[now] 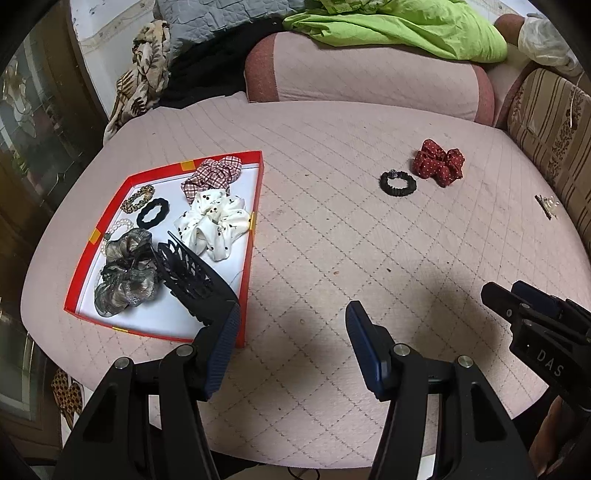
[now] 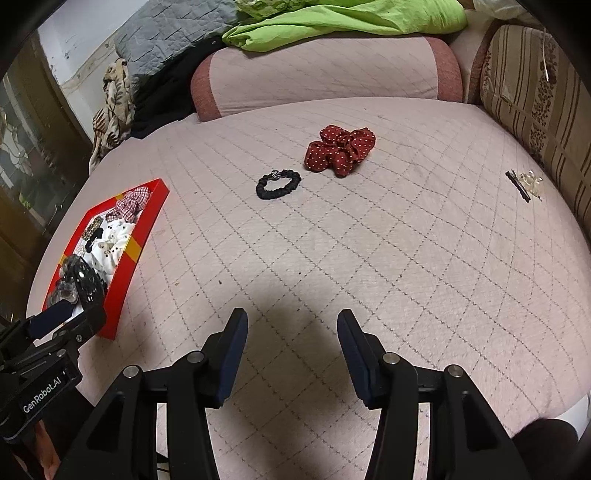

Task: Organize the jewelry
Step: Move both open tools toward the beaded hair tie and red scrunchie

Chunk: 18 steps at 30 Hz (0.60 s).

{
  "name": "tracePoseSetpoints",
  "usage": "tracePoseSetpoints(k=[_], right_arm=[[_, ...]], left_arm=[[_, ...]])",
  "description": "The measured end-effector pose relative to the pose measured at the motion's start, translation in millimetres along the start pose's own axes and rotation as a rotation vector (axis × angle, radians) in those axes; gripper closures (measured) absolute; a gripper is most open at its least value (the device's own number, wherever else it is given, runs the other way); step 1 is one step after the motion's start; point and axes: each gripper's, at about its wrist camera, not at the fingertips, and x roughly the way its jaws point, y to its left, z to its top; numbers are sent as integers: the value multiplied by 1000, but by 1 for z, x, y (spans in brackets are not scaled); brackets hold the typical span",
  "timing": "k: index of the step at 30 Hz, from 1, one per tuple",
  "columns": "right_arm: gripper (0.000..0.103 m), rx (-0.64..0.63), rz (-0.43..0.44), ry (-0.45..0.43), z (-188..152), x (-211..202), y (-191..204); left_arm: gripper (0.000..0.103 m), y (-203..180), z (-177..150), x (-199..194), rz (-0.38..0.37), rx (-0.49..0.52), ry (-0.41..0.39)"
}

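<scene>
A red tray [image 1: 255, 236] on the pink quilted surface holds several scrunchies, hair ties and a bead bracelet; it also shows in the right wrist view [image 2: 127, 254]. A black claw clip [image 1: 188, 273] rests against the left finger of my open left gripper [image 1: 291, 314], over the tray's near corner. A black hair tie [image 2: 277, 184] [image 1: 398, 181] and a red dotted scrunchie [image 2: 340, 152] [image 1: 439, 162] lie loose farther out. A hair pin with a clear charm [image 2: 524, 183] [image 1: 546, 205] lies far right. My right gripper [image 2: 292, 321] is open and empty above the surface.
A pink bolster [image 2: 325, 74] with a green cloth [image 2: 347, 22] lies at the back. A striped cushion [image 2: 535, 107] borders the right side. Patterned fabric [image 1: 140, 81] hangs at the back left, beside a dark cabinet.
</scene>
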Motion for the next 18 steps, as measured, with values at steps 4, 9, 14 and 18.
tracePoseSetpoints(k=[4,9,14,18], right_arm=[[48,10,-4,-3,2,1,-8],[48,26,-28,-17,11,0,-25],[48,30,-68,-39,29,1,-49],[48,52,-69,-49,50,7,-70]], left_arm=[[45,-4,8,1,-25,2,16],[45,-10,36,-3,-73,1,1],[45,-23,72,5,-131,21,-16],[45,-37,100,27,-204,55,8]])
